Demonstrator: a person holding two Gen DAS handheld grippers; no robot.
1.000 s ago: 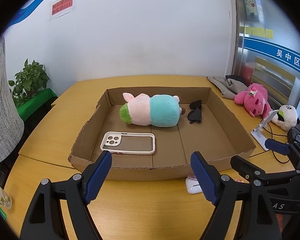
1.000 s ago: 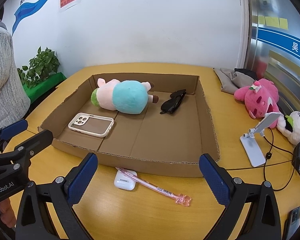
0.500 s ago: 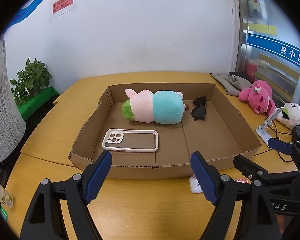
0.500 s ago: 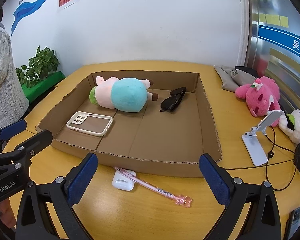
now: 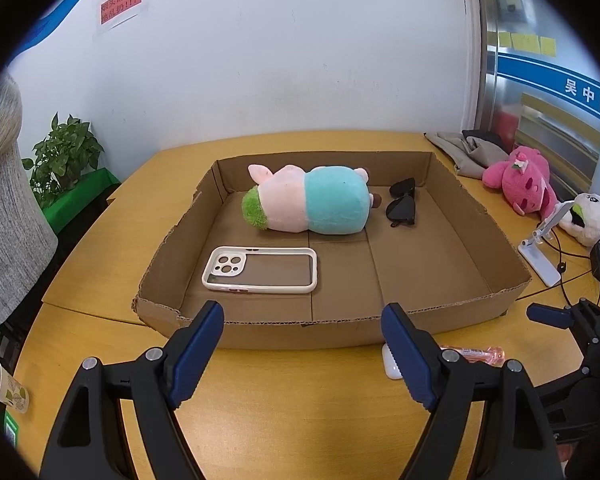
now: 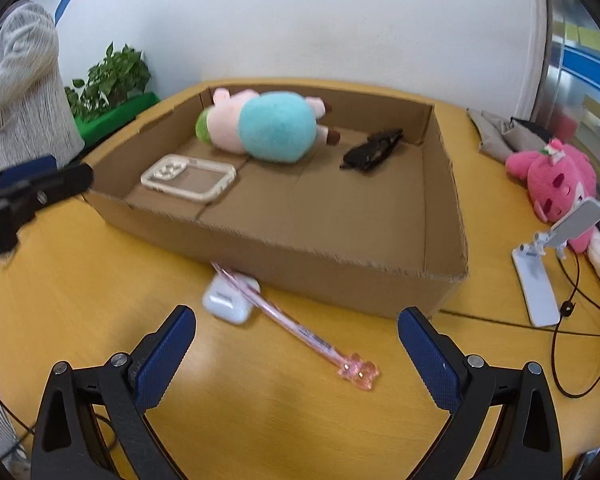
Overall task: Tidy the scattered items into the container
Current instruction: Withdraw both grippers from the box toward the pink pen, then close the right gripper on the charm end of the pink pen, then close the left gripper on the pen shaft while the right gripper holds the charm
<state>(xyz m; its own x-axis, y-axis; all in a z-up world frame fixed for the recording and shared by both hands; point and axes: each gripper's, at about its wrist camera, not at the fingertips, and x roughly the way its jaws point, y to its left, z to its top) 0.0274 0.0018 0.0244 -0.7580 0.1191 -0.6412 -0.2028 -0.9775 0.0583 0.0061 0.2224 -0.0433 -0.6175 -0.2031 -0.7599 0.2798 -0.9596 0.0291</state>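
right hand-held gripper [image 6: 296, 344] wide open, empty, above pink pen [image 6: 296, 326] lying across white earbud case [image 6: 230, 300] against cardboard tray [image 6: 332, 268] front wall: pen light, stiff, slippery; pinch mid-barrel.

The cardboard tray [image 5: 496, 236] holds 3 items: 1 plush pig [image 5: 312, 204], 1 phone case [image 5: 260, 270], 1 pair of sunglasses [image 5: 402, 204]. On the tabletop [image 6: 100, 312] at 6 o'clock of it lie 2 more: 1 earbuds case [image 6: 228, 300], 1 pink pen [image 6: 300, 330]. At 3 o'clock sit 2 plush toys: 1 pink [image 5: 520, 182], 1 white [image 5: 590, 220].
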